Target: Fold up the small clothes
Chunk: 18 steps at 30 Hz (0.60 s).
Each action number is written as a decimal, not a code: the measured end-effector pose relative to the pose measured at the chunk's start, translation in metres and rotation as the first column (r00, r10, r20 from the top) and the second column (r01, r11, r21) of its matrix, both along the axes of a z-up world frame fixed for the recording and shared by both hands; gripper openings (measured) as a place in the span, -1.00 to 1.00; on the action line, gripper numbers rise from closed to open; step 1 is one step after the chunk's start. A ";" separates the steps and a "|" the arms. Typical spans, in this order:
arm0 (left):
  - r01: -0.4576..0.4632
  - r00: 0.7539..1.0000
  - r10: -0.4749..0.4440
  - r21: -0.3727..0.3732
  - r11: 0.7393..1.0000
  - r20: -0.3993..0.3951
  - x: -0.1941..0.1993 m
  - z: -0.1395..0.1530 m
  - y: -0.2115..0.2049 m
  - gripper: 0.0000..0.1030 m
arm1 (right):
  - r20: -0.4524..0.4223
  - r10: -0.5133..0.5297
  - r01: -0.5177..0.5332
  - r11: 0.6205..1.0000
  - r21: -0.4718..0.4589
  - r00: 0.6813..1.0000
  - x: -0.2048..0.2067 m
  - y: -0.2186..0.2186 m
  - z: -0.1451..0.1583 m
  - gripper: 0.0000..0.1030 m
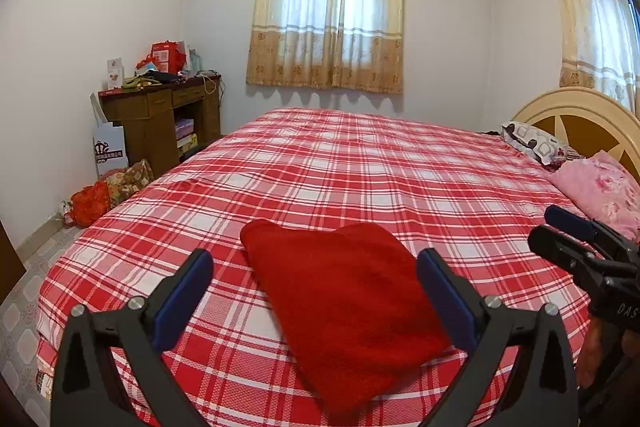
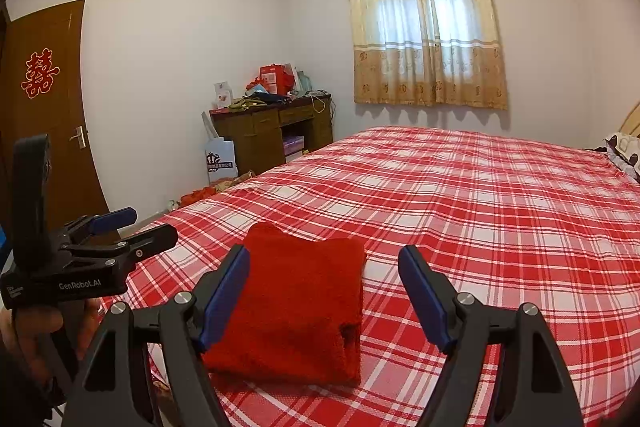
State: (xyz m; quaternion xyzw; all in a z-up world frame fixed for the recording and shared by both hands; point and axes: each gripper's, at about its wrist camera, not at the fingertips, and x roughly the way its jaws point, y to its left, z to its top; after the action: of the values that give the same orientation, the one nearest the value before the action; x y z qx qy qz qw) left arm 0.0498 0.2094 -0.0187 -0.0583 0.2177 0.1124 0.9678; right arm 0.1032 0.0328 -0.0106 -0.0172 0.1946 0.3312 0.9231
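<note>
1. Nearest the lens in the left wrist view, the left gripper [image 1: 316,263] fills the bottom of the frame, its two blue-padded fingers [image 1: 186,295] spread wide with nothing between the pads.
2. Framed between those fingers lies the folded red garment [image 1: 344,303], a fuzzy, thick piece resting flat on the red-and-white plaid bedsheet [image 1: 360,163], in the lower centre of the frame.
3. At the right edge of the same view the right gripper [image 1: 560,231] pokes in, held above the sheet and apart from the garment.
4. From the right wrist view, the right gripper [image 2: 324,259] likewise stands with its fingers spread wide and empty; the red garment [image 2: 296,303] sits in the lower centre, mostly toward the left finger.
5. The left gripper [image 2: 156,225] shows at the lower left of that frame, side-on, its fingers parted, clear of the cloth.
6. Farther back, left of centre, a brown wooden desk [image 1: 160,115] heaped with clutter stands against the wall.
7. Patterned curtains [image 1: 326,15] hang over the window at the top centre.
8. Pillows [image 1: 536,143] lie by the headboard [image 1: 584,115] at the right edge.
9. A brown door [image 2: 44,107] with a red paper character occupies the left of the right wrist view.
</note>
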 end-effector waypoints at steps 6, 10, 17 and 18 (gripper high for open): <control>0.000 1.000 0.000 -0.002 1.000 -0.001 0.000 -0.001 -0.001 1.00 | -0.007 0.000 0.000 1.000 -0.003 1.000 -0.001 0.001 -0.001 0.50; 0.001 1.000 -0.002 -0.003 1.000 -0.007 0.000 -0.002 -0.002 1.00 | -0.014 0.003 -0.003 1.000 -0.003 1.000 -0.002 0.002 -0.003 0.50; 0.003 1.000 -0.003 -0.004 1.000 -0.008 0.000 -0.002 -0.003 1.00 | -0.013 0.007 -0.007 1.000 -0.003 1.000 -0.004 0.001 -0.001 0.50; 0.003 1.000 -0.003 -0.005 1.000 -0.008 0.000 -0.002 -0.003 1.00 | -0.013 0.007 -0.007 1.000 -0.003 1.000 -0.003 0.001 -0.001 0.50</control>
State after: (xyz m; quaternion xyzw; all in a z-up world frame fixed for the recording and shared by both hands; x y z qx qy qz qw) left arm 0.0494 0.2062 -0.0207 -0.0598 0.2220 0.1109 0.9669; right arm 0.0998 0.0341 -0.0118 -0.0168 0.2011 0.3343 0.9206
